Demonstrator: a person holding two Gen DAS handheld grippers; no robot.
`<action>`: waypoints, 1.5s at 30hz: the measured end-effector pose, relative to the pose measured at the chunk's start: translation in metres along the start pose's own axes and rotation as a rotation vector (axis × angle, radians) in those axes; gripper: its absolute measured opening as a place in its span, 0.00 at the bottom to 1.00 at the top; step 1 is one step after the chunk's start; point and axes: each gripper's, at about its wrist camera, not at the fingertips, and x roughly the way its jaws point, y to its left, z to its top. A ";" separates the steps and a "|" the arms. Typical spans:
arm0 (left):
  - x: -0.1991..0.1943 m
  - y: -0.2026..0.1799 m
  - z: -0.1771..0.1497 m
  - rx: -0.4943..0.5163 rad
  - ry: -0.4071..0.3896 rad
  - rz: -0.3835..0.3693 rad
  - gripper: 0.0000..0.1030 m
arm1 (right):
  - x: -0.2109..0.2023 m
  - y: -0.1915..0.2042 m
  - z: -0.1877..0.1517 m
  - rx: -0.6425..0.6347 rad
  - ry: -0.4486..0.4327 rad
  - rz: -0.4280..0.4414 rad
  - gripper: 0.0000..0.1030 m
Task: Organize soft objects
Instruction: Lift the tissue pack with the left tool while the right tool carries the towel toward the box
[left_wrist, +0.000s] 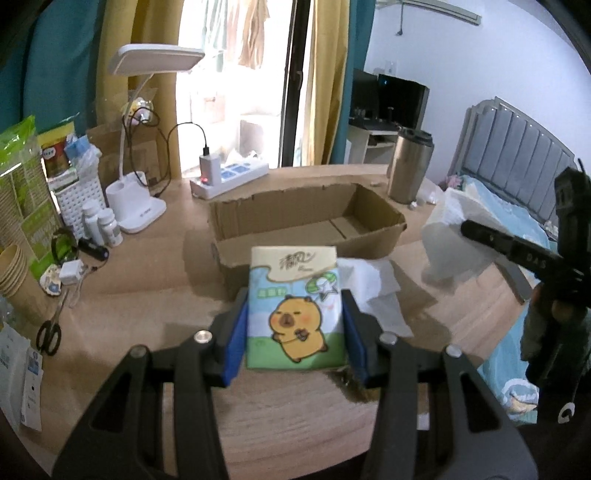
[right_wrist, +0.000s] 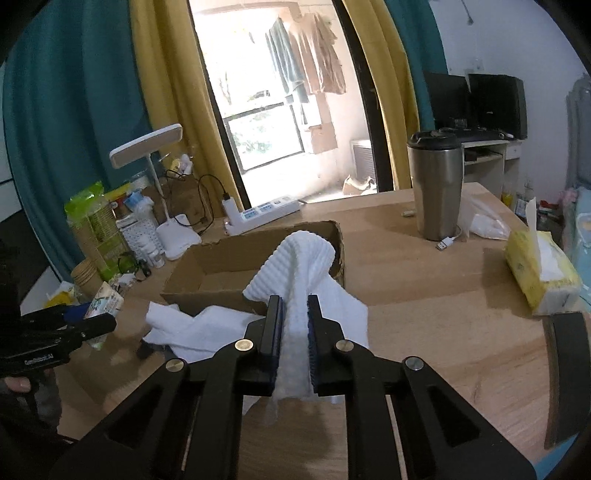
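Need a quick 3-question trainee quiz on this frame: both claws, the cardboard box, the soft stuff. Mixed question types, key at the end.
1. True or false: the cardboard box already holds the tissue pack.
2. Which claw grips the white towel? A) left claw B) right claw
3. Fill in: beside the box's far right corner stands a steel ____.

Key:
1. False; the box looks empty and the left claw holds the pack.
2. B
3. tumbler
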 end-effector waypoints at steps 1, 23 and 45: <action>0.000 0.000 0.002 0.001 -0.004 -0.001 0.46 | 0.007 -0.004 0.000 0.014 0.029 0.000 0.17; 0.021 -0.001 0.027 -0.024 -0.018 0.010 0.46 | 0.067 -0.029 -0.006 0.052 0.190 -0.057 0.61; 0.027 0.018 0.044 -0.048 -0.069 -0.014 0.46 | 0.016 -0.011 0.062 0.126 -0.016 0.238 0.07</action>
